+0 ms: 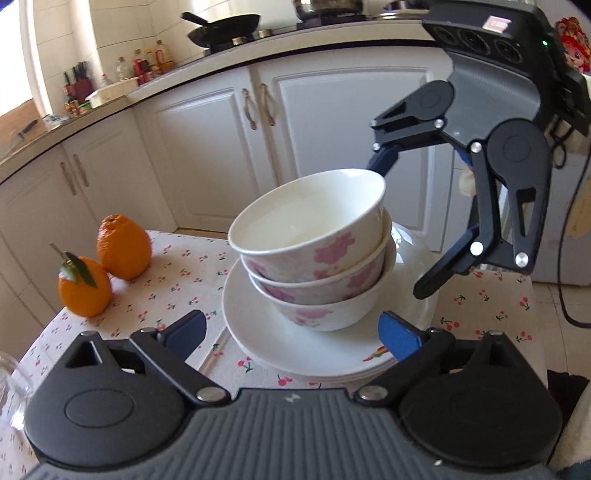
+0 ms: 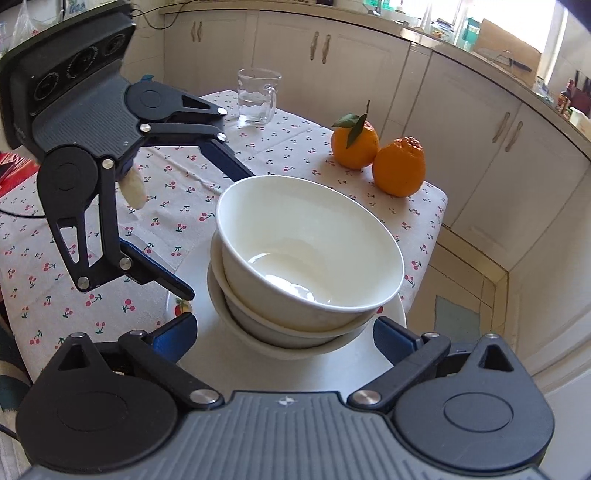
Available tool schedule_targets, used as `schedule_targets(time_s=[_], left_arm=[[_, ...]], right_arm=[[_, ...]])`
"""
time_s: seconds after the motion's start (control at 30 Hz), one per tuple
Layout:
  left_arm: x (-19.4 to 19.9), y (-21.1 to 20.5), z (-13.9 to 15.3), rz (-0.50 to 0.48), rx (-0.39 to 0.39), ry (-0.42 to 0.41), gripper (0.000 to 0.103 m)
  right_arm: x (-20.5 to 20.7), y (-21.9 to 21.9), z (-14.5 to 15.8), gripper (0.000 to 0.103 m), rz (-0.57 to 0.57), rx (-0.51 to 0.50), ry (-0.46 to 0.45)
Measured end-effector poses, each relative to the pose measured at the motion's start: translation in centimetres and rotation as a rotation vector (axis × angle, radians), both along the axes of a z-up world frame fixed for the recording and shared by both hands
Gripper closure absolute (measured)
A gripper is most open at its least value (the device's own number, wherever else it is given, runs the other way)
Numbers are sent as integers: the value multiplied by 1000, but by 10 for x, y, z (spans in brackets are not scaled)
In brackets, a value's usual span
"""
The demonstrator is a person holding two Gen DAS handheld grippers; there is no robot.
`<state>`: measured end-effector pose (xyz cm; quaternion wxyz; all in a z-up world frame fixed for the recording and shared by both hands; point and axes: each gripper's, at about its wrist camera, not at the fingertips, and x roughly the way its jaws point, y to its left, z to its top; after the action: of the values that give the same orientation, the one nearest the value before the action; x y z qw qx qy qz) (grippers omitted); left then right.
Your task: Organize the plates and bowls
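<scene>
Presently released on both sides: fingers of the left gripper [image 1: 291,326] spread wide on either flank of the bowl stack [image 1: 317,258], pressing on nothing; fingers of the right gripper [image 2: 284,328] likewise spread and empty, facing the same stack from the opposite side.

Judged as the let-go step after nesting. Withdraw each gripper straight back and slightly upward, keeping the fingers fully apart until clear of the rims. Avoid brushing the top bowl [image 2: 310,243]: seated tilted in the two below, probably prone to rocking or sliding if nudged. To level, press lightly on the high rim rather than re-gripping.

Three flowered bowls nested, standing on the white plates [image 1: 295,354], near one desk edge.

Beneath: desk [image 1: 177,280] under a cherry-print cloth, soft and probably liable to drag with the plates. Two oranges [image 1: 123,247] well apart from the stack; a glass mug [image 2: 256,96] farther off.

Around: white kitchen cabinets [image 1: 207,147], a wok [image 1: 221,27] on the hob, tiled floor [image 2: 465,295].
</scene>
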<state>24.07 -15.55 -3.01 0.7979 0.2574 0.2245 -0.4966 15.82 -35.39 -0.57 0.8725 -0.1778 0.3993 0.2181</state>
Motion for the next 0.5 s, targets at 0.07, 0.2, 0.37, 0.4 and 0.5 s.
schedule_targets(time_s=[0.07,0.2,0.37,0.4,0.5], left_arm=[[-12,9,4,92,-36,-15,2],[-41,28,12,311,-139,-27,0],[-73,33,18,539,-125,-46,0],[-76,33,19,577,-115,-35,0],[-85,41,22,669,-121,42,1]], right_arm=[[-10,6,3,0,-67,-10,-5],[-28,16,0,0,-302,-29,-6],[-61,23,-6,0,-628,64,6],[-68,26,-6,0,-675,73,-5],[-92,35,-3,0,-791,86,-47]])
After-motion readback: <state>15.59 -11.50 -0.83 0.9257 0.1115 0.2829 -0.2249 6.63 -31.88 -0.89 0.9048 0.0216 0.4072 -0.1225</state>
